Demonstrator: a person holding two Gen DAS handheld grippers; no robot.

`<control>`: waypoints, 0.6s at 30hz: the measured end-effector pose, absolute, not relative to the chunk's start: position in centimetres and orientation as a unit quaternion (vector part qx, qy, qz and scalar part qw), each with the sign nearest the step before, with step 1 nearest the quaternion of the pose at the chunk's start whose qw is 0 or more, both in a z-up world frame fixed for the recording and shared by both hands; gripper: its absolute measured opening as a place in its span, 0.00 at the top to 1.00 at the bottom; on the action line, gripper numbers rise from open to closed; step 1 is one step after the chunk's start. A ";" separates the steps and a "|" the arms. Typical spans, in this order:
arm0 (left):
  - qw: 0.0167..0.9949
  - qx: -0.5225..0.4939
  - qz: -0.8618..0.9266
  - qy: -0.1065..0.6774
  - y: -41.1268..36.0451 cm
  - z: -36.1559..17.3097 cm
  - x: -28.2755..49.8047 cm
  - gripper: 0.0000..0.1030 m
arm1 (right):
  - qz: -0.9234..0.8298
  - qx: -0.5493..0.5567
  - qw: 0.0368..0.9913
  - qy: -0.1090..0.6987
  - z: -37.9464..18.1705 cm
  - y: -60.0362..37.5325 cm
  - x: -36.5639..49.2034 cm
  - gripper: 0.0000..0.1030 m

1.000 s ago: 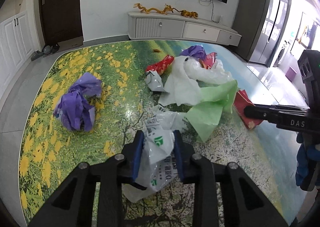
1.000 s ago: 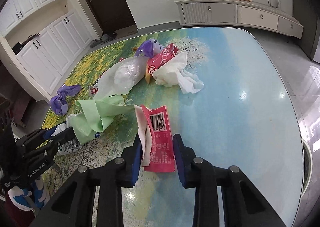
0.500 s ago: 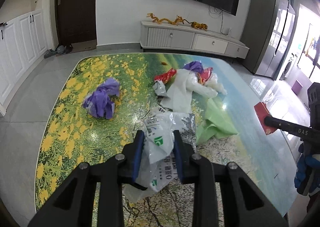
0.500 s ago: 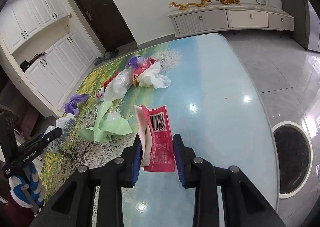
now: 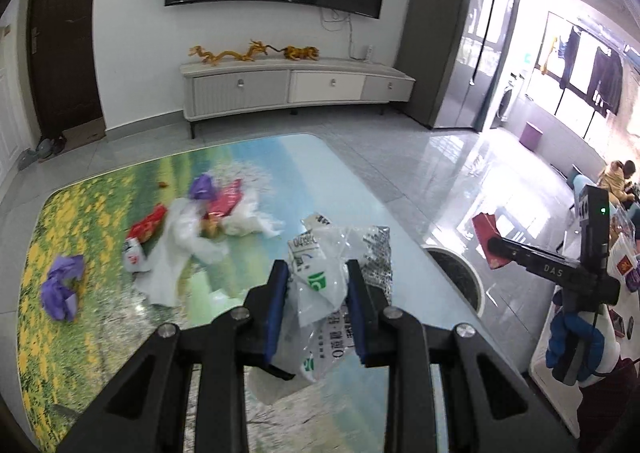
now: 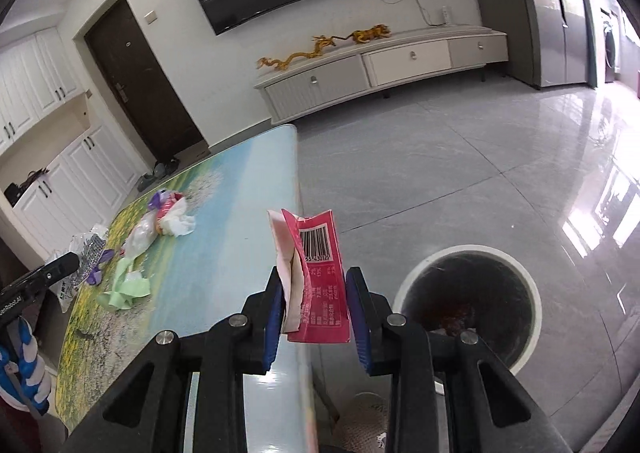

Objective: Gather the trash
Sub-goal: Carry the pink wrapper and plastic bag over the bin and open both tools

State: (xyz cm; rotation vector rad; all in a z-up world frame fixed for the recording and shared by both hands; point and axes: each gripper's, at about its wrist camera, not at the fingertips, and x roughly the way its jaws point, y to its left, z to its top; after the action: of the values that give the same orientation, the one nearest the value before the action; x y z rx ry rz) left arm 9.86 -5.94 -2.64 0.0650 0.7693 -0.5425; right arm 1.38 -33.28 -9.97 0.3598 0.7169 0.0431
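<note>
Two grippers are in my hands, and each one is closed on a piece of trash. My left gripper [image 5: 316,307] has its blue pads narrowly apart and pinches a crumpled clear plastic bag [image 5: 334,273]. This bag carries a green square logo, a large "0" and some black characters that I cannot read. It hangs above the near right part of the table [image 5: 100,245]. My right gripper [image 6: 314,311] is also narrowly apart and clamps a red snack wrapper [image 6: 320,281], with a pale inner flap on its left side. On the wrapper I see a barcode with digits like "430125" under it; the small white print below is too fine to read. The wrapper stands just past the right edge of the table, beside the round trash bin [image 6: 472,301] on the floor. In the left view, the letters "DAS" are printed on the right gripper. More trash lies on the table: a green bag [image 6: 126,289] near the left edge, a purple bag [image 5: 62,287], and a white and red heap [image 5: 200,221] toward the far edge.
</note>
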 end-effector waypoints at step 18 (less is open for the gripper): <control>0.804 0.080 -0.358 0.467 -32.6 -10.4 15.2 0.58 | -0.103 0.242 0.861 0.435 -20.4 -47.1 3.8 0.68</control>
State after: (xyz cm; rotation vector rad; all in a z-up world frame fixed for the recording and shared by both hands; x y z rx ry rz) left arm 15.19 -32.58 -10.40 0.1711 1.0009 -0.7669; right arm 3.81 -47.12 -20.44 0.5074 0.9125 -0.2167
